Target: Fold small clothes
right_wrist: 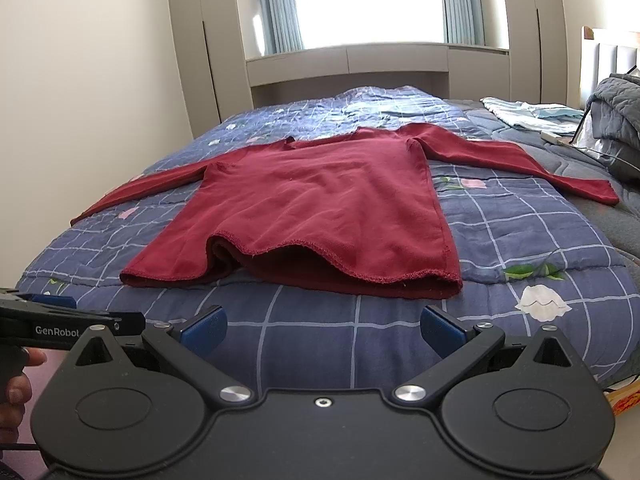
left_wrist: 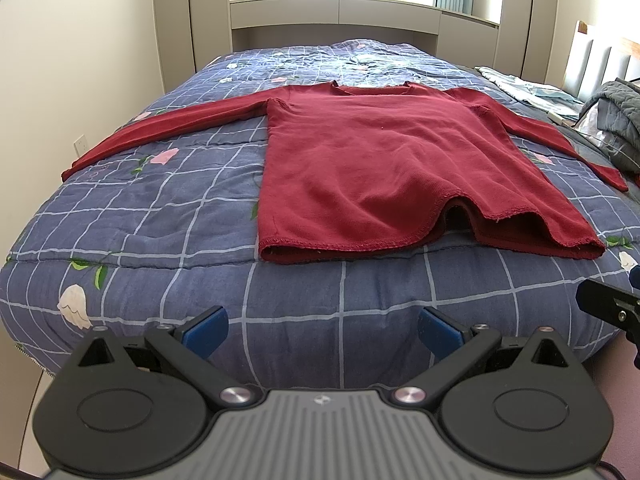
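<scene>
A dark red long-sleeved sweater lies flat on the bed, both sleeves spread out to the sides and the hem toward me. It also shows in the right wrist view. My left gripper is open and empty, hovering short of the bed's near edge, below the hem. My right gripper is open and empty too, also short of the hem. The hem is slightly lifted in the middle.
The bed has a blue checked quilt with flower prints. A grey blanket and light blue cloth lie at the far right by the headboard. A wardrobe and window stand behind the bed.
</scene>
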`<state>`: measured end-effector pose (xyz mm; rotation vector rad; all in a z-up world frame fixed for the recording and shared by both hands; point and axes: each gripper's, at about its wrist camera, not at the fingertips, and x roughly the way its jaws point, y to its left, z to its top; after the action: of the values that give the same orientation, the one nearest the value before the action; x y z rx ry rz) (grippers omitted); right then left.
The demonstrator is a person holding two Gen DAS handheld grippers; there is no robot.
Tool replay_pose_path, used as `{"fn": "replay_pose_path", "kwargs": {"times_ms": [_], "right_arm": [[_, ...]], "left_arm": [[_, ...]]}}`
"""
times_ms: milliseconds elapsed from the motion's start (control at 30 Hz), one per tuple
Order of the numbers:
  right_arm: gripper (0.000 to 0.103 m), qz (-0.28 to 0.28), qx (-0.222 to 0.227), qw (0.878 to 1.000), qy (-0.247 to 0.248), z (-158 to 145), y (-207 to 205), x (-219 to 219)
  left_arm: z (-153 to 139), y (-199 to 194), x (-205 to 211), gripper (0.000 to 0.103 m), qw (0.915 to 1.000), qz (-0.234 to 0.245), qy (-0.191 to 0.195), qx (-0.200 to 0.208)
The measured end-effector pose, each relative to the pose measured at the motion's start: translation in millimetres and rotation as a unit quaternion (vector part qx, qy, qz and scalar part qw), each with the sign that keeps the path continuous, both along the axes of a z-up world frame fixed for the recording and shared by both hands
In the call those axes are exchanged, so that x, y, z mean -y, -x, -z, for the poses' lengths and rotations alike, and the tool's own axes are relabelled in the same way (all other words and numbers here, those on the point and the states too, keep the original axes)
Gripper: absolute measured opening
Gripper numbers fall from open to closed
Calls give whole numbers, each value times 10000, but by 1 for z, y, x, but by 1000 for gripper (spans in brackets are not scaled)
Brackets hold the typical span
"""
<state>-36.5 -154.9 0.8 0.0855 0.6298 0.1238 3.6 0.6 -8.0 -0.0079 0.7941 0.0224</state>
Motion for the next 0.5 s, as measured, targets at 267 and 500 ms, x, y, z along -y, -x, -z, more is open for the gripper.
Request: {"fn": "replay_pose_path", "kwargs": {"times_ms": [267,500], "right_arm": [[103,128,-203,9997,56,-6,-23,7],[103,730,-358,9966,160,-29,-81,32]], "left_arm": [[-13,-24,1,103,9999,129,-53,-42],[-42,-88,16,103,9992,18,-405,-21]]}}
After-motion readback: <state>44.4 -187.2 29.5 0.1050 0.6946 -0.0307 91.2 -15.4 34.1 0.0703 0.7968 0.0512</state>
